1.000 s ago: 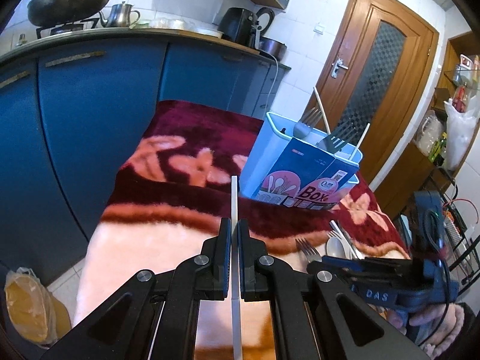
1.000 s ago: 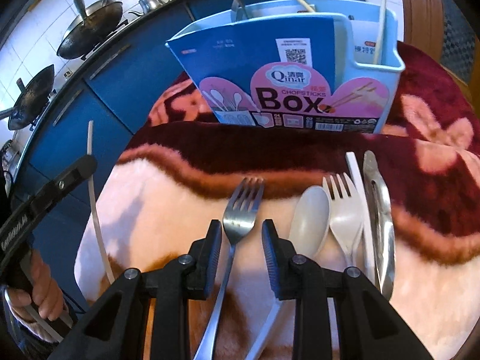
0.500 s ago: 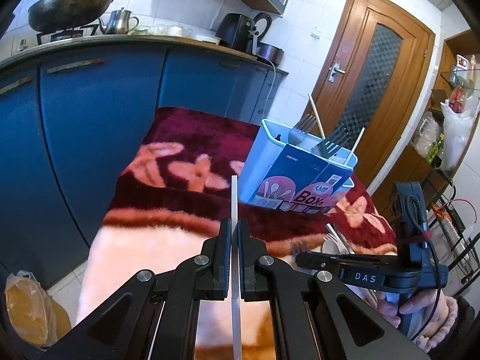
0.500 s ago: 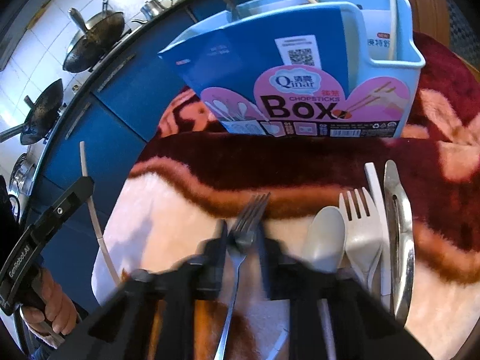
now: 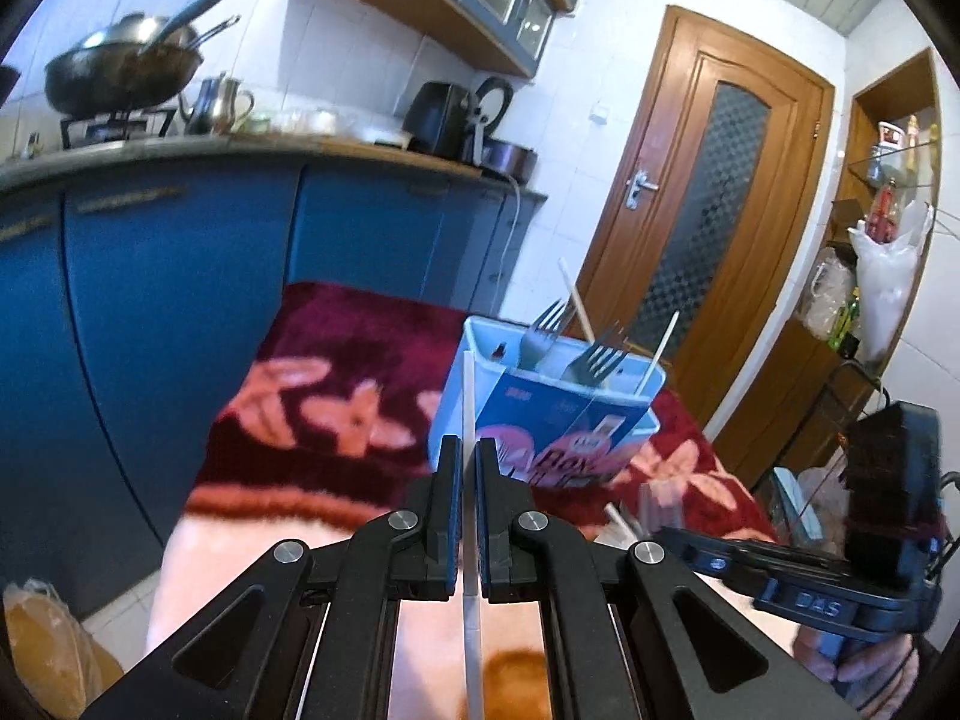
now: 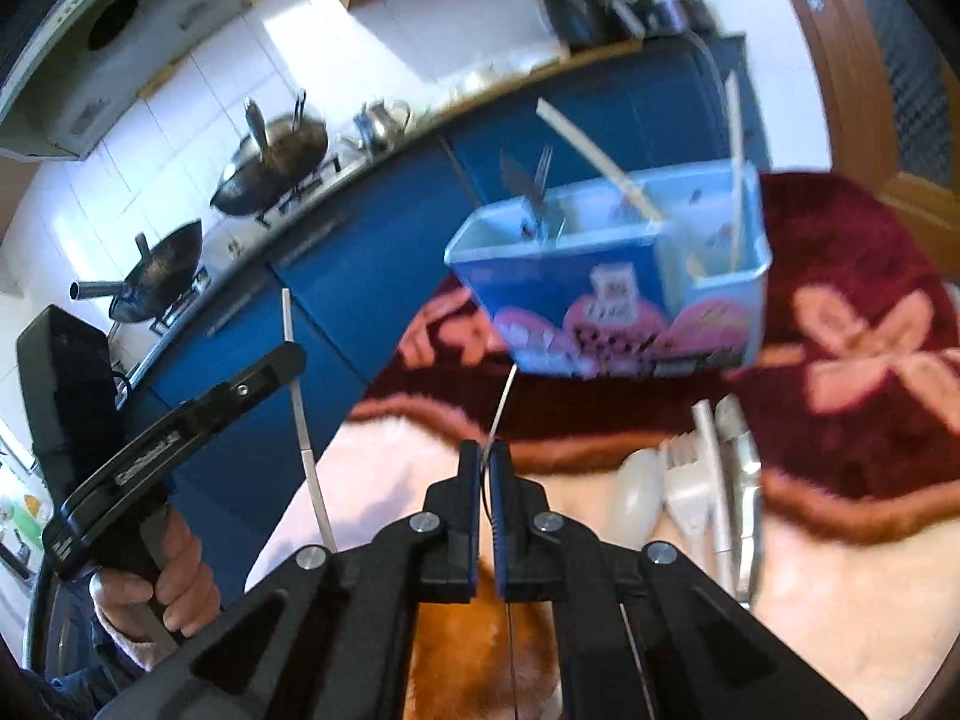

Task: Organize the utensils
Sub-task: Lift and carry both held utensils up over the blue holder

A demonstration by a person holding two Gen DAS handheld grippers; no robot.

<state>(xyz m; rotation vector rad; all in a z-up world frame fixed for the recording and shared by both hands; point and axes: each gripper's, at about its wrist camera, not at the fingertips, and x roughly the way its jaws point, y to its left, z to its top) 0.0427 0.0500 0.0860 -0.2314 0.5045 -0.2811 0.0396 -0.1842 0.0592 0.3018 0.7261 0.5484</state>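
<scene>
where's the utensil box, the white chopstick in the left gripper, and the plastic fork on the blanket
utensil box [image 6: 606,276]: right wrist view, blue front wall
white chopstick [image 5: 468,396]: left wrist view, shaft above the fingers
plastic fork [image 6: 684,480]: right wrist view, its head

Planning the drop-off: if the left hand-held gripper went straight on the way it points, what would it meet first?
Probably the blue utensil box: the left hand-held gripper, shut on a white chopstick, points at the box's near-left edge. Depth is unclear; the chopstick tip would touch first.
</scene>
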